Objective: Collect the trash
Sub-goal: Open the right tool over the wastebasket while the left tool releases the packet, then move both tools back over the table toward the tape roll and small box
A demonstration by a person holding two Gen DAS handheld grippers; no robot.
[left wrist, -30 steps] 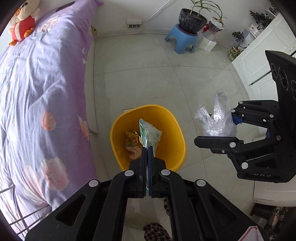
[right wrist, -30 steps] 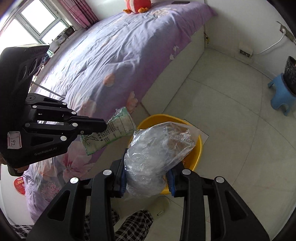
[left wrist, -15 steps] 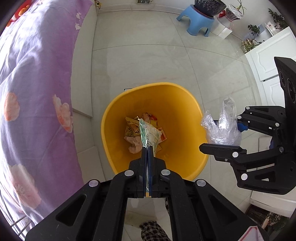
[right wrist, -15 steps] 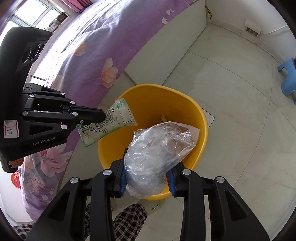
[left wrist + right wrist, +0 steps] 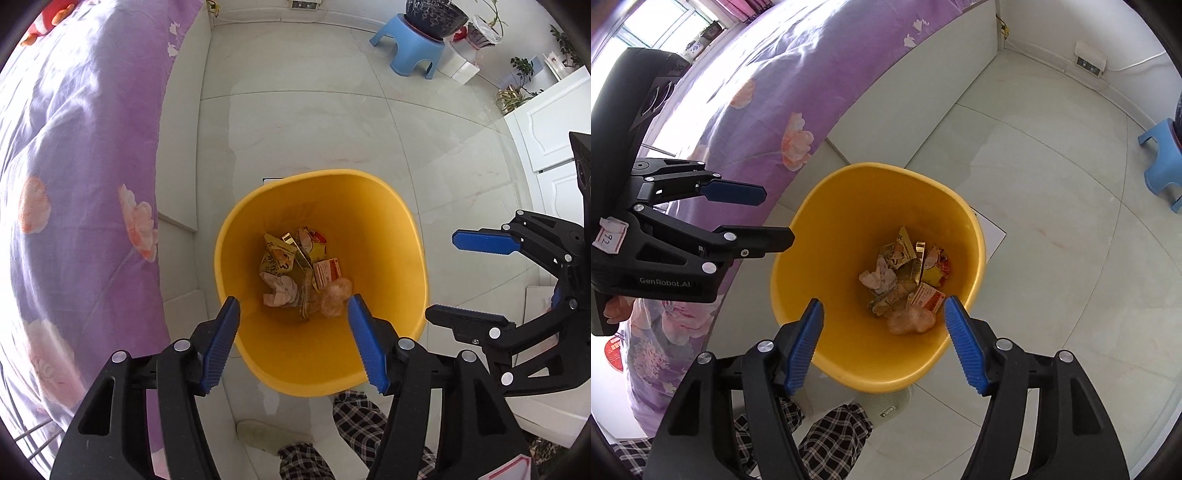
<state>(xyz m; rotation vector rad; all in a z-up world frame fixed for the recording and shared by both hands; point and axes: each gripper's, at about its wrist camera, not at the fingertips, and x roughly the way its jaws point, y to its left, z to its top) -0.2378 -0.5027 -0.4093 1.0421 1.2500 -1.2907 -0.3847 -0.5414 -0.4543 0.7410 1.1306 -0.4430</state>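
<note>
1. bed (image 5: 74, 155): a purple floral cover fills the left of the left wrist view and drapes over a pale bed base; a red plush toy (image 5: 48, 18) lies at the far top corner.
2. left gripper (image 5: 293, 308): jaws spread wide and holding nothing; the blue ribbed pads (image 5: 219, 345) frame the near rim of the bin from above. seen from the right wrist view, the same gripper (image 5: 777, 214) hangs at the bin's left edge, over the side of the bed.
3. yellow bin (image 5: 410, 258): stands on the tiled floor just beside the bed base, open top facing the cameras.
4. trash (image 5: 301, 273): the collected pieces lie at the bottom of the bin, namely crumpled wrappers, a red-and-white packet (image 5: 327, 271) and a wadded clear plastic bag (image 5: 336, 297) nearest the viewer; in the right wrist view the same pile (image 5: 905, 284) sits between the two blue pads.
5. right gripper (image 5: 882, 317): jaws likewise wide apart and empty, poised over the near rim; in the left wrist view it (image 5: 439, 277) stands just right of the bin.
6. blue stool (image 5: 410, 46): far across the floor at upper right, bearing a dark plant pot (image 5: 436, 14); white cabinet doors (image 5: 550, 133) lie further right.
7. plaid trouser legs (image 5: 827, 439): the person's, at the lower edge below the bin.
</note>
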